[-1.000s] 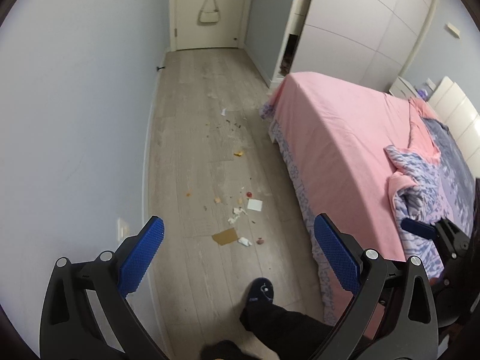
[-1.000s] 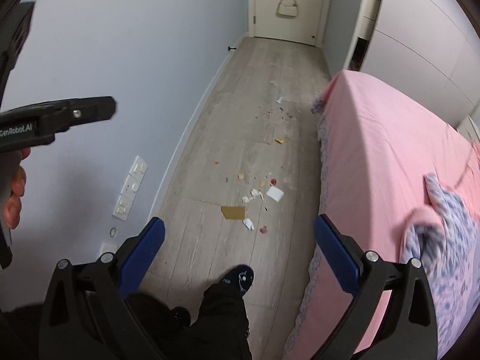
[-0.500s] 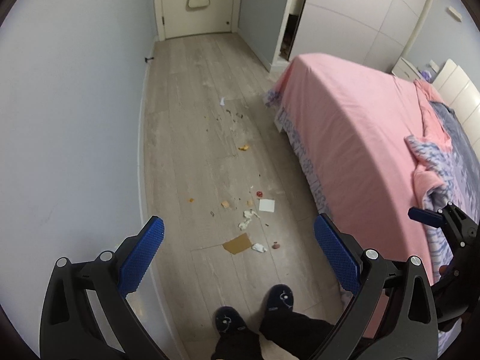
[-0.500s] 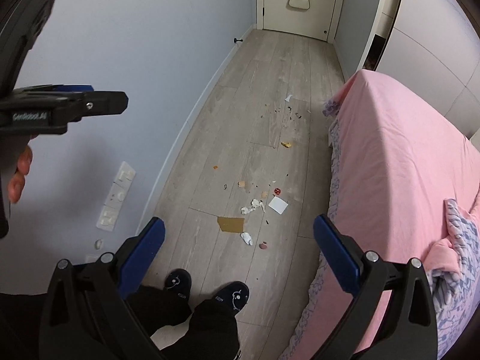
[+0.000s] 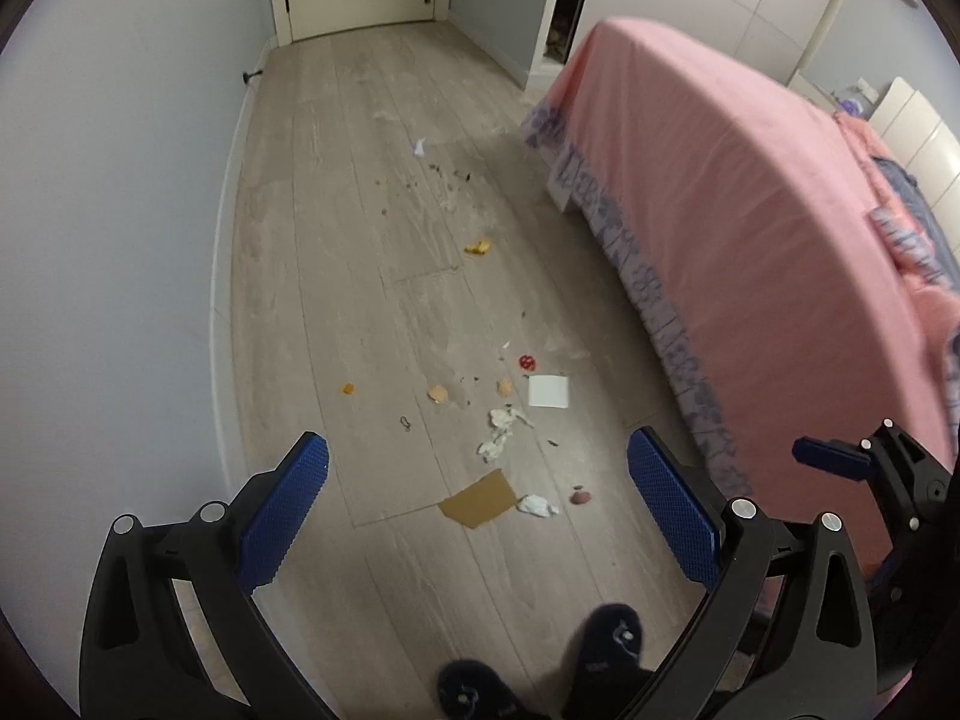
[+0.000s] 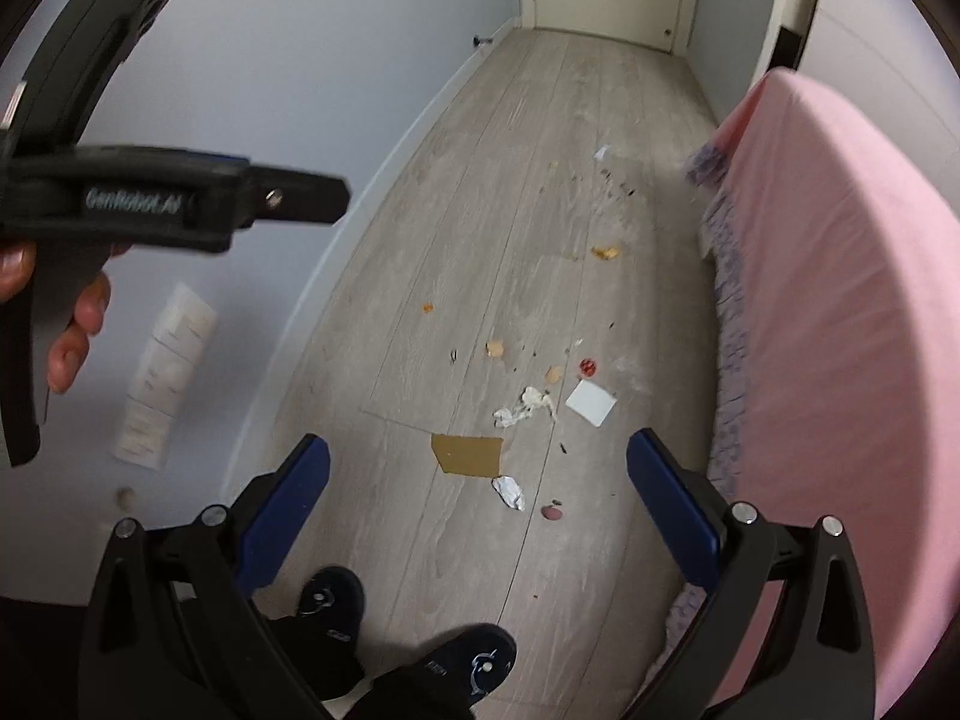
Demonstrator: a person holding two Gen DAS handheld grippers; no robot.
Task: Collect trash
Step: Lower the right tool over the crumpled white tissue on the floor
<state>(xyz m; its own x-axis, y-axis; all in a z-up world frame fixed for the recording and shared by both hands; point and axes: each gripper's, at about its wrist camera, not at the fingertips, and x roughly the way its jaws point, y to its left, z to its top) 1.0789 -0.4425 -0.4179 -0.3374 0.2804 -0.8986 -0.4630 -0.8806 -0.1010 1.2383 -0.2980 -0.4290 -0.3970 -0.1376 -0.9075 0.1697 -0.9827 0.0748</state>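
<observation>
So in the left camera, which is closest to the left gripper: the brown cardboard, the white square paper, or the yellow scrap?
1. Brown cardboard, just ahead of the left gripper.
2. White square paper, farther, toward the bed.
3. Yellow scrap, farthest, mid-floor toward the door.

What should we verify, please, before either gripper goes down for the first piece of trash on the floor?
1. Left gripper jaws open and empty: ok.
2. Right gripper jaws open and empty: ok.
3. Nearest targets in sight, the flat brown cardboard piece and the small crumpled white tissue beside it: ok.
4. Grippers low enough to grasp: not ok, both are well above the grey wood-plank floor.
5. Person's dark slippers away from the trash: ok.
6. Bin or bag for the trash: cannot tell, none in view.
</observation>
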